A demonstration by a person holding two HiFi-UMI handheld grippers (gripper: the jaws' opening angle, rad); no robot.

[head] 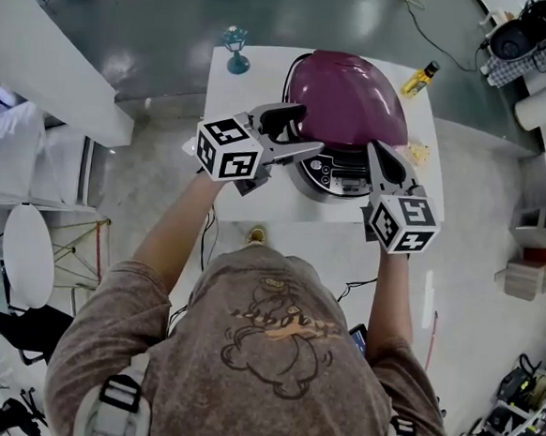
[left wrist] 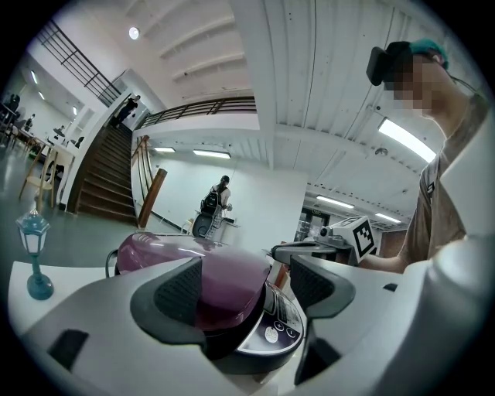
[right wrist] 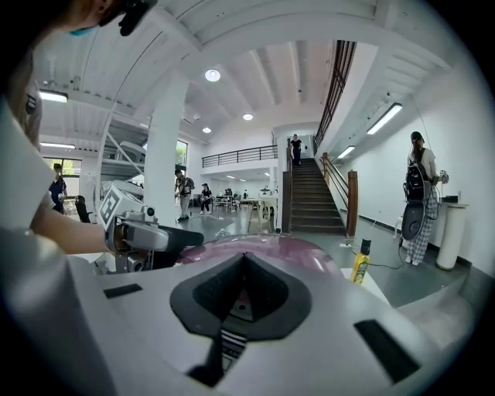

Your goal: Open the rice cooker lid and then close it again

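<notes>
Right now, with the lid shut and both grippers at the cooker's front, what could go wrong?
The shut right gripper sits by the control panel and could press a button by mistake. The open left gripper may slip off the smooth, rounded lid. The yellow bottle stands near the lid's back and might get knocked when it swings up.

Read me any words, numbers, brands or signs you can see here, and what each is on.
No text can be read here.
Dark control panel on the purple rice cooker: print by the buttons too small to read.
Yellow bottle with black cap: label too small.
Brown T-shirt: cartoon drawing, any lettering blurred.
Black-and-white marker cubes: square patterns only, no words.
</notes>
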